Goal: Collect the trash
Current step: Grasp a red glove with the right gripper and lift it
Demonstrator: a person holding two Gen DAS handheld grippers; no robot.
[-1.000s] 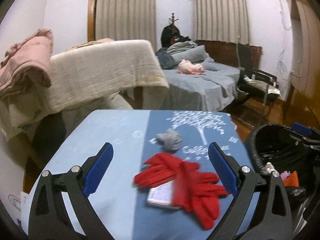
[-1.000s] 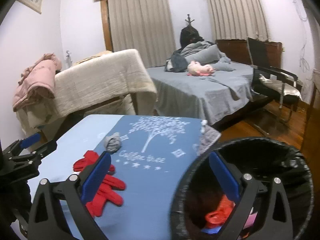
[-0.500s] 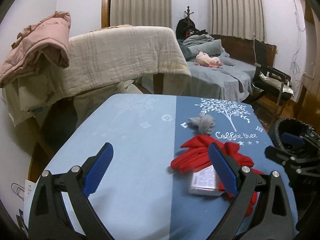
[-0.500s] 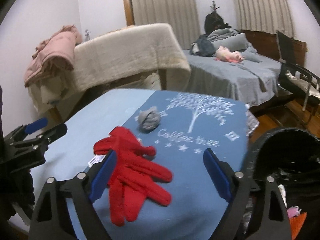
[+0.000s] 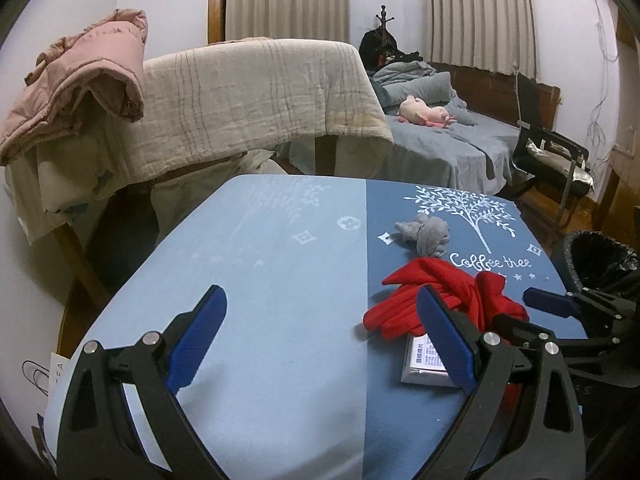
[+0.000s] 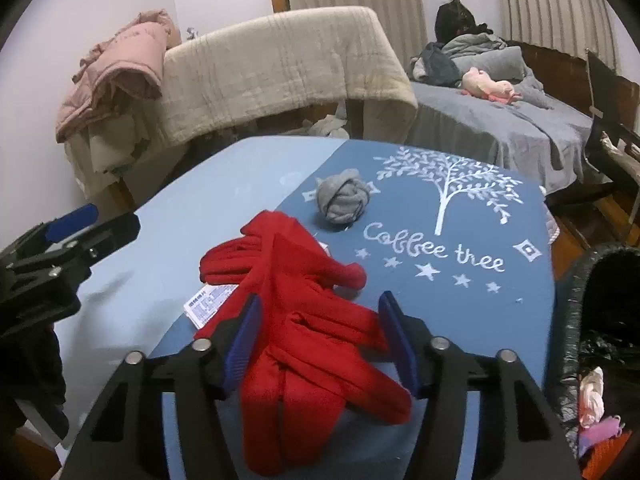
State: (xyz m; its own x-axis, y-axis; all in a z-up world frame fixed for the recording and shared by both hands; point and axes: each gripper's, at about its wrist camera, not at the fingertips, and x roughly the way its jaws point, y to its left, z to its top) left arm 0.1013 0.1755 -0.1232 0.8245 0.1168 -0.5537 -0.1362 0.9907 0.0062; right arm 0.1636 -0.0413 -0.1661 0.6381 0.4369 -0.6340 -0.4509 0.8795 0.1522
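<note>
The right tongs point down over a pair of red gloves lying on the counter, which wears a two-tone blue cloth printed with a white tree and the words "Coffee tree". Their jaws are closing with the gloves between the blue pads; the left pad looks right against the red fabric, the right one just beside it, and whether they already press cannot be told. From the gloves, a grey balled-up sock sits near at about 12 o'clock, apart from them. At 9 o'clock a white printed packet pokes out from under the gloves, partly covered. The black-lined trash bin stands beside the counter at 3 o'clock of the gloves, with pink and orange scraps visible in its bottom. The left tongs hover over the light-blue half of the cloth at about 9 o'clock of the gloves, jaws spread wide with nothing between them. In the left wrist view the same gloves, packet and sock lie at the right-hand pad and beyond, and the bin shows at 3 o'clock. Behind the counter a beige blanket is draped over furniture, and a bed with grey covers stands at 1 o'clock.
</note>
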